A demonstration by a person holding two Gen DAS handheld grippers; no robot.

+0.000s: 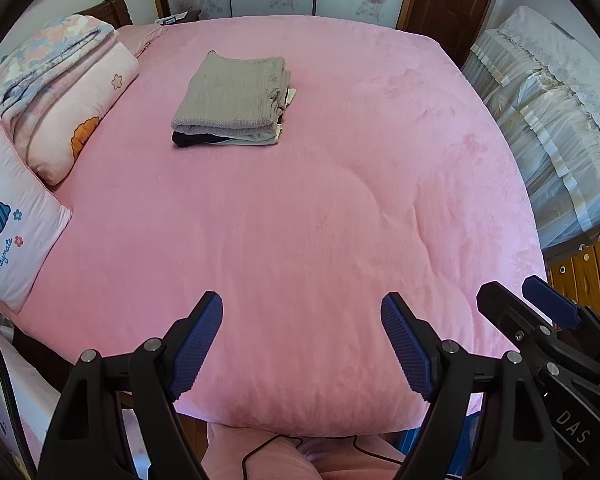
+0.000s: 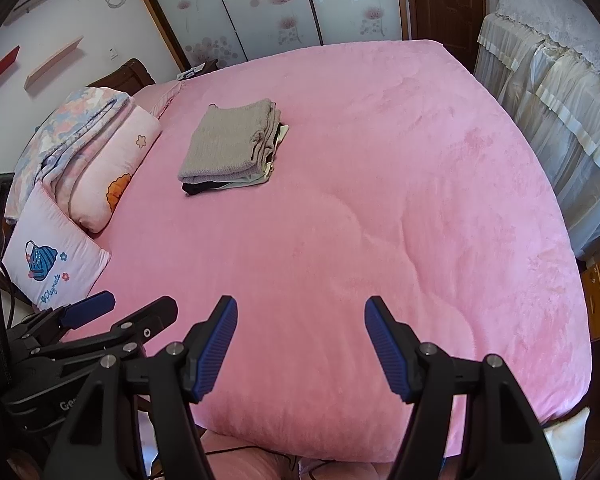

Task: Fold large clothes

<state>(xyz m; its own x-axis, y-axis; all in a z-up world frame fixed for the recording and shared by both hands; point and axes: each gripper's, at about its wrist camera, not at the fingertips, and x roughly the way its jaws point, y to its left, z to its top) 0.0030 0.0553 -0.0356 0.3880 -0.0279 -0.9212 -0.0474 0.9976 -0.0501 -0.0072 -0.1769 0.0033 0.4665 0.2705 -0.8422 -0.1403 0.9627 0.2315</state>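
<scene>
clothes (image 1: 232,100): folded stack (grey knit on top) on pink bed (image 1: 320,220) | left gripper (image 1: 302,340) and right gripper (image 2: 300,344): spread apart, empty

A pile of folded clothes (image 1: 232,100) is seen on the pink bed (image 1: 320,220), with a grey sweater (image 1: 230,92) on top. The left tool (image 1: 302,316) is held wide open, empty, above the near edge.

Two matte black plastic grippers, left gripper (image 1: 302,344) and right gripper (image 2: 300,348), each with chunky angular arms with cut-out slots and round silver screws at the joints. Dark blue rubbery pads (image 1: 198,344) on the inner faces, dimpled grid on the left one, fine ribbing on the right. White lettering on the bodies, "DAS" on the right one, only partly readable on the left.
</scene>
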